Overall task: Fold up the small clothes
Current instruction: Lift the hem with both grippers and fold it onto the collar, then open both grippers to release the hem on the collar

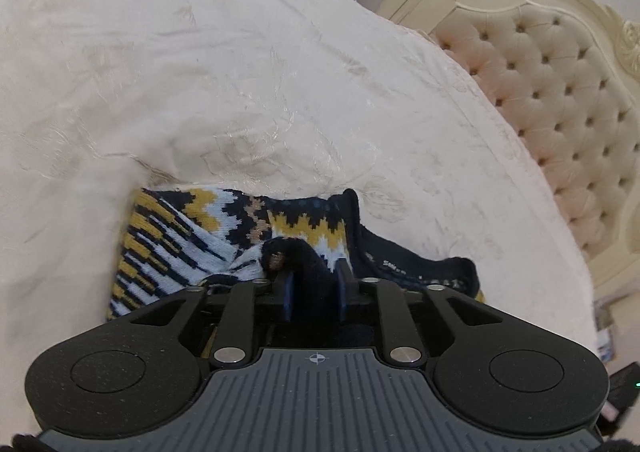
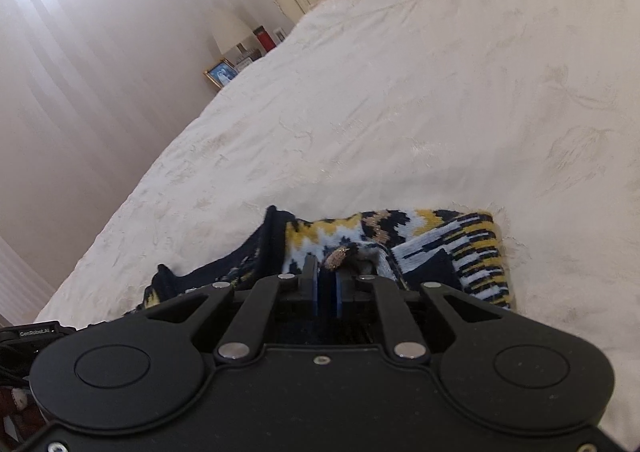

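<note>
Left gripper [image 1: 313,272] fingers: parted, sock [image 1: 168,252] fold between | right gripper [image 2: 326,272] fingers: slightly parted, sock between

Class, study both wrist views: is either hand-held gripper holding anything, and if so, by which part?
Each seems to hold the patterned knit garment: the left hand-held gripper around a dark fold, the right hand-held gripper at a bunched edge. How firmly either grips cannot be told.

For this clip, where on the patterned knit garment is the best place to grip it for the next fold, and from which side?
Probably the dark ribbed edge of the patterned knit garment. It stands up in a free ridge off the bedspread, so the fingers can straddle it. Come from the near side, angled down, as the left gripper already points.
</note>
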Motion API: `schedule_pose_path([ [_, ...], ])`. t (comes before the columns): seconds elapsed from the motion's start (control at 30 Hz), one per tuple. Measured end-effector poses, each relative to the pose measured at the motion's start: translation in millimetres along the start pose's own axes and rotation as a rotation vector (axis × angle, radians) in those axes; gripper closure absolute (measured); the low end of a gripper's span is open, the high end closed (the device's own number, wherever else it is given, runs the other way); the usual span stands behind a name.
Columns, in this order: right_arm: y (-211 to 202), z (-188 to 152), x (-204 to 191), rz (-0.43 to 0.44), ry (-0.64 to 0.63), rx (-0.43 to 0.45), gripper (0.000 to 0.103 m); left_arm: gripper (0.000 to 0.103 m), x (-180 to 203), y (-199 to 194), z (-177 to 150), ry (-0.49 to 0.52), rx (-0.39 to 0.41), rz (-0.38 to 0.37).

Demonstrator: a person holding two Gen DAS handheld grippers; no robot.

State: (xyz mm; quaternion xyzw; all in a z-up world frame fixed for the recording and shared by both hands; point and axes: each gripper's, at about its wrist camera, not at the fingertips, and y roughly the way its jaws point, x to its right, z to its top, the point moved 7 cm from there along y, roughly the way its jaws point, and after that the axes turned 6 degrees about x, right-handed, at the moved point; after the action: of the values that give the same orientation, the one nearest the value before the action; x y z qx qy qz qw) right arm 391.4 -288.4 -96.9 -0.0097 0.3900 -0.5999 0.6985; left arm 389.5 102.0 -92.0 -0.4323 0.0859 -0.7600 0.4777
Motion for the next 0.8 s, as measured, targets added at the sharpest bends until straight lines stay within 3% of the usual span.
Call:
schedule_pose_path([
  [0.07, -0.3, 0.6, 2.1, 0.013, 0.015, 0.006, 0.079, 0.077, -3.6, -0.1, 2.8, -0.031, -0.014, -0.019],
  [0.13, -0.9, 5.3, 3.8, 0.035, 0.029, 0.025, 0.059, 0.074, -3.2, -2.8, 5.4, -0.043, -0.011, -0.03],
  [0.2, -3.4, 11.2, 2.9, 0.043, 0.026, 0.065, 0.027, 0.07, 0.9, -6.7, 9.1, -0.031, 0.002, -0.035],
  [0.3, -16.7, 21.8, 2.8, 0.033, 0.024, 0.108, 0.025, 0.052, 10.9, -8.7, 12.6, 0.001, 0.008, -0.032],
  [0.33, -22.2, 24.9, 2.3, 0.032, 0.029, 0.119, 0.025, 0.036, 14.3, -10.9, 14.8, 0.022, 0.026, -0.021],
  [0.37, -28.2, 27.8, 1.4, 0.036, 0.034, 0.131, 0.025, 0.027, 17.4, -12.8, 18.4, 0.047, 0.056, -0.006],
  [0.47, -46.5, 35.5, -1.9, 0.04, 0.019, 0.158, 0.025, 0.025, 25.8, -21.9, 30.0, 0.116, 0.122, 0.024],
  [0.6, -72.1, 34.3, -12.3, 0.043, -0.043, 0.159, 0.025, 0.023, 33.9, -46.1, 36.7, 0.099, 0.139, 0.008],
  [0.8, -99.1, 14.1, -32.4, 0.062, -0.084, 0.12, 0.025, 0.02, 44.6, -94.3, 13.7, 0.117, 0.087, 0.043],
])
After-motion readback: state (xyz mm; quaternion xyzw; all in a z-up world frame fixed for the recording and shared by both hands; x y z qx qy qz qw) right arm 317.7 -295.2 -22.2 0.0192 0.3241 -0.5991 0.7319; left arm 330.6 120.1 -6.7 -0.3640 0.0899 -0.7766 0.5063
